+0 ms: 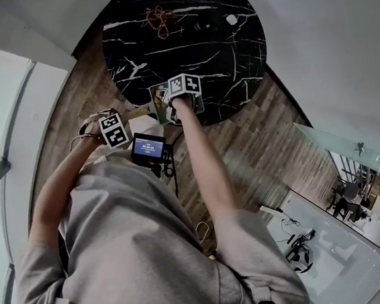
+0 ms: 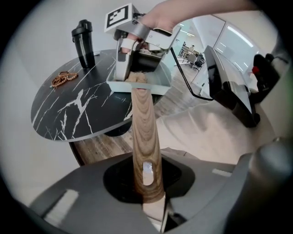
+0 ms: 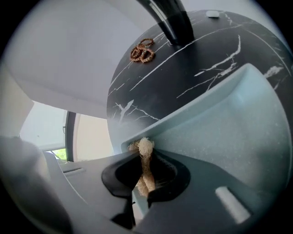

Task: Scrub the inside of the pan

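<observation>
Wood-grained, the pan's handle [image 2: 145,132] is clamped between the narrow-set jaws of the left gripper [image 2: 146,185]. The pale blue-green square pan [image 2: 158,86] sits at the near edge of the black marble table [image 2: 78,109]. The right gripper [image 3: 144,176] is closed on a tan fibrous scrubber [image 3: 145,147], whose tuft sits against the pan's inner wall near a corner. Farther back on the table, a dark bottle [image 2: 84,43] stands upright and a string of brown beads [image 2: 64,78] lies just beside it.
</observation>
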A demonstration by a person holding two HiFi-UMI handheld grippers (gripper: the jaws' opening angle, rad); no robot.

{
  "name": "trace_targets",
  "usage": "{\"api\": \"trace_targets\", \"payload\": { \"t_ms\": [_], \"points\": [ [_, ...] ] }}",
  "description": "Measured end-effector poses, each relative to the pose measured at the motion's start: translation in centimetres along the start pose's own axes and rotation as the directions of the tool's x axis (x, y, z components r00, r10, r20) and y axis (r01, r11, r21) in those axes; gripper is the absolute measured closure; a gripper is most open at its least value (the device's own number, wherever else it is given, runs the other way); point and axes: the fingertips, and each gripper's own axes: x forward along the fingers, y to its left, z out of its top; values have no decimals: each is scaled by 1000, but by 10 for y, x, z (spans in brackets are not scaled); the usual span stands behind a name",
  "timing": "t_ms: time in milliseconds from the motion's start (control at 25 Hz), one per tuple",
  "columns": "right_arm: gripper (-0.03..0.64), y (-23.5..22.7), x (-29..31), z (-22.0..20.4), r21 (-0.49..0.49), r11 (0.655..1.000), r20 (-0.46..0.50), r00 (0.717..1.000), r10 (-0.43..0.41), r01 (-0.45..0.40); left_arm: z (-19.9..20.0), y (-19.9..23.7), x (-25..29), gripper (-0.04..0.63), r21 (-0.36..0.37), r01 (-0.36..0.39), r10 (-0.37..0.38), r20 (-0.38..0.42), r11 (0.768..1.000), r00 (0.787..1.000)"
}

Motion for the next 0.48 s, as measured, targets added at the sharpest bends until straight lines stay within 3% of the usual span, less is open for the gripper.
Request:
{"api": "trace_targets", "payload": {
  "t_ms": [480],
  "points": [
    [572,7,-10,6,34,998,123,991,53,-57,0,2,1,538,-21,19,-19,0,1000,1000]
  ]
}}
